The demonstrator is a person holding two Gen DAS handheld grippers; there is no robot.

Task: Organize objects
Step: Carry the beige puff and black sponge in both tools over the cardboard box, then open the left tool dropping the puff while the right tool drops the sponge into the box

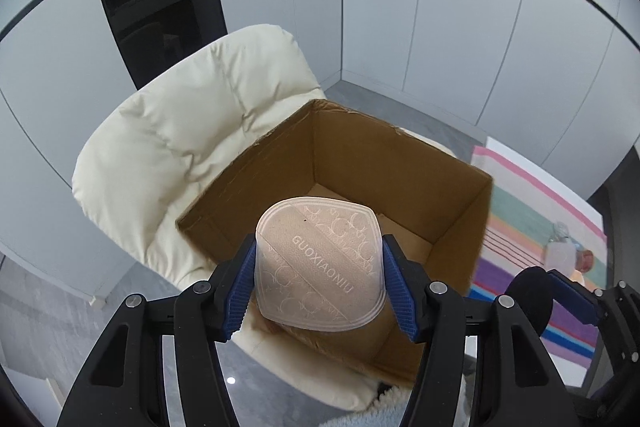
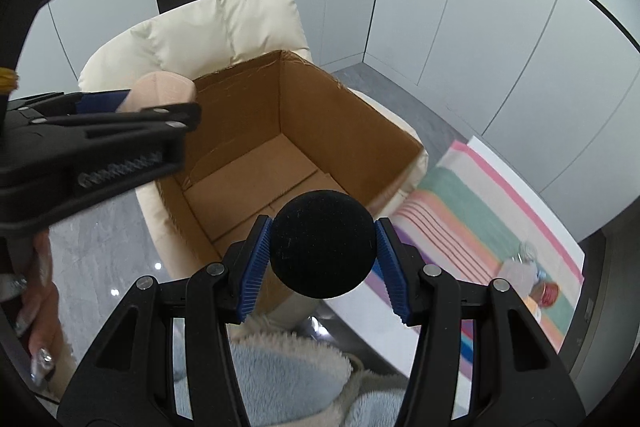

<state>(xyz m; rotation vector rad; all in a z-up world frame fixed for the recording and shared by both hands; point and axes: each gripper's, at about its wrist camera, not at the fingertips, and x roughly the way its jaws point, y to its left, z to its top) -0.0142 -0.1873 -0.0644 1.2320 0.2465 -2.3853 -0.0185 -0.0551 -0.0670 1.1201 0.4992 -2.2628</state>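
Note:
My left gripper (image 1: 320,267) is shut on a pale pink padded pouch (image 1: 320,263) printed with letters, held above the near rim of an open cardboard box (image 1: 404,167). The blue pads (image 1: 244,279) press on both of its sides. My right gripper (image 2: 323,247) is shut on a black foam ball (image 2: 323,243), which hangs over the near right corner of the same cardboard box (image 2: 320,115). The box floor shows bare cardboard. In the right wrist view the left gripper (image 2: 132,99) and its pouch (image 2: 164,87) appear at the box's left rim.
The box sits on a cream padded chair (image 1: 192,123). To the right lies a striped cloth (image 2: 480,211) on a white table, with a small jar (image 2: 532,275) and other items on it. Grey wall panels stand behind. A fluffy blue fabric (image 2: 280,379) lies below.

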